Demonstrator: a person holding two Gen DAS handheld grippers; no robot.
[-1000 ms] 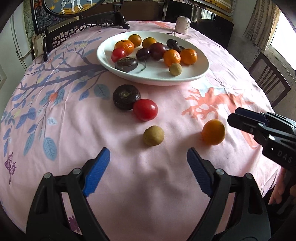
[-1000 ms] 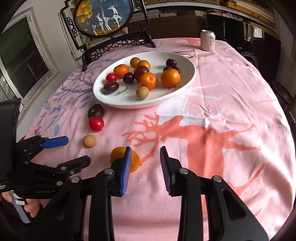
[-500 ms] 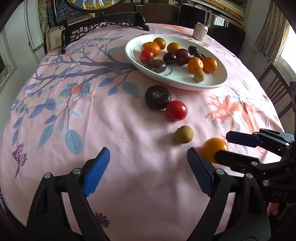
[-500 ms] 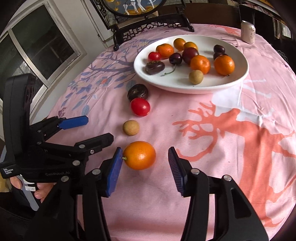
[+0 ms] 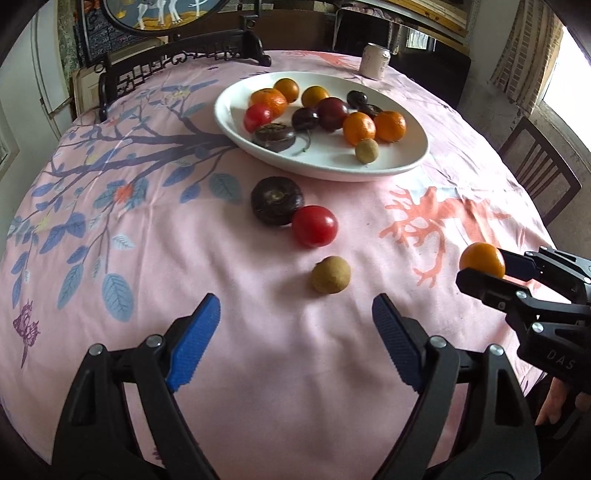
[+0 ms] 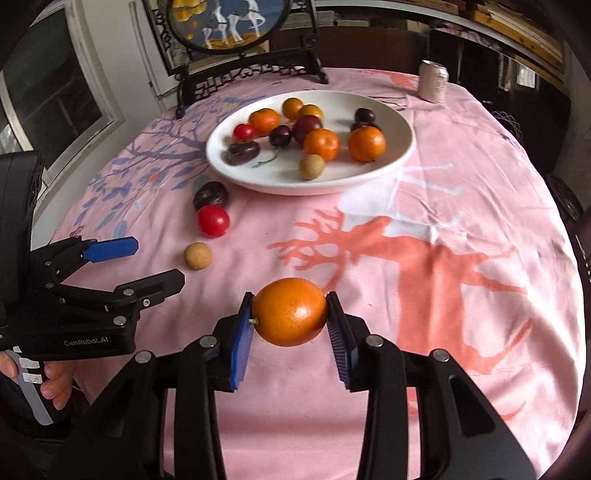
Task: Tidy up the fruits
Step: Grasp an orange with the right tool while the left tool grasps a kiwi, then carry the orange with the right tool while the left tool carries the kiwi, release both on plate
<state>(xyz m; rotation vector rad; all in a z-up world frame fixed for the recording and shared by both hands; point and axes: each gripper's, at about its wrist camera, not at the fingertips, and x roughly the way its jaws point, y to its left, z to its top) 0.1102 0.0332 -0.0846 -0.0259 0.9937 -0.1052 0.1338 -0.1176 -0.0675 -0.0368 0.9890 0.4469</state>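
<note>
The right gripper (image 6: 290,314), open a moment ago, is now clamping the orange (image 6: 290,312) for plating, while the left gripper's (image 5: 295,328) fingers are staying apart.

I see a pink tablecloth (image 6: 443,206) printed with a blue leafy tree and coral branches, a pale drinks can (image 6: 433,81) upright at its far edge, and a round painted deer screen (image 6: 229,26) behind.

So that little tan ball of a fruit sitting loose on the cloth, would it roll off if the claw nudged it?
Probably. The tan fruit looks nearly round, so a push would likely send it rolling, though the soft wrinkled tablecloth may slow it. It looks small and probably light, so the open left claw should lift it easily if its pads close squarely.
</note>
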